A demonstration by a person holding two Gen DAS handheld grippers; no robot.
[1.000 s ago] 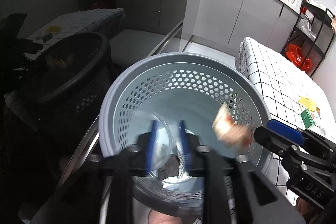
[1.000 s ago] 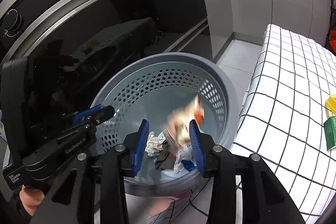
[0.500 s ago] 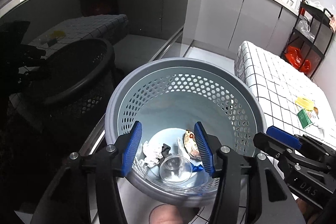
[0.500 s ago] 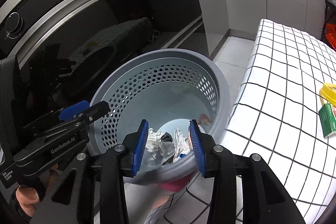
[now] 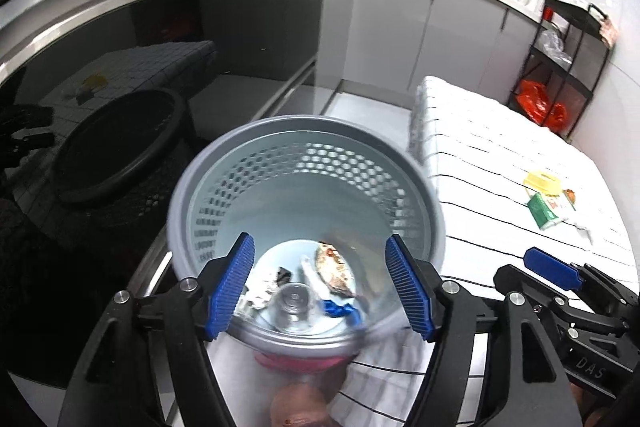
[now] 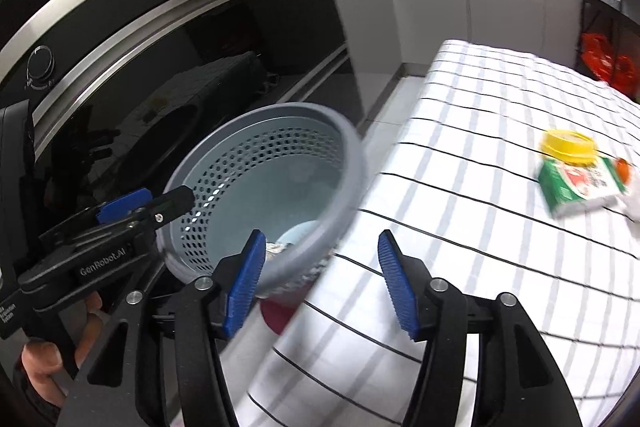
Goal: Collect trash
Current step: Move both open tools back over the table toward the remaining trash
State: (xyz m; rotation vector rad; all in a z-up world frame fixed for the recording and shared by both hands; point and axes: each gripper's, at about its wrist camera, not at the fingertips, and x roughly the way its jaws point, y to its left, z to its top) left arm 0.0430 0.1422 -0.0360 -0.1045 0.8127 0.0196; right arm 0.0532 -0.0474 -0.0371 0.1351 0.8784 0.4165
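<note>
Here, checked tablecloth [image 6: 500, 227], grey cabinets [image 5: 400, 39], dark oven [image 6: 200, 67]

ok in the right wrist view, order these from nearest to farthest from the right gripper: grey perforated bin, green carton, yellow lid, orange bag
1. Grey perforated bin, just ahead-left of the right gripper, whose jaws are opening with nothing between them.
2. Green carton, to the right on the checked cloth.
3. Yellow round lid, right behind the carton.
4. Orange plastic bag, far right, past the table.
</note>
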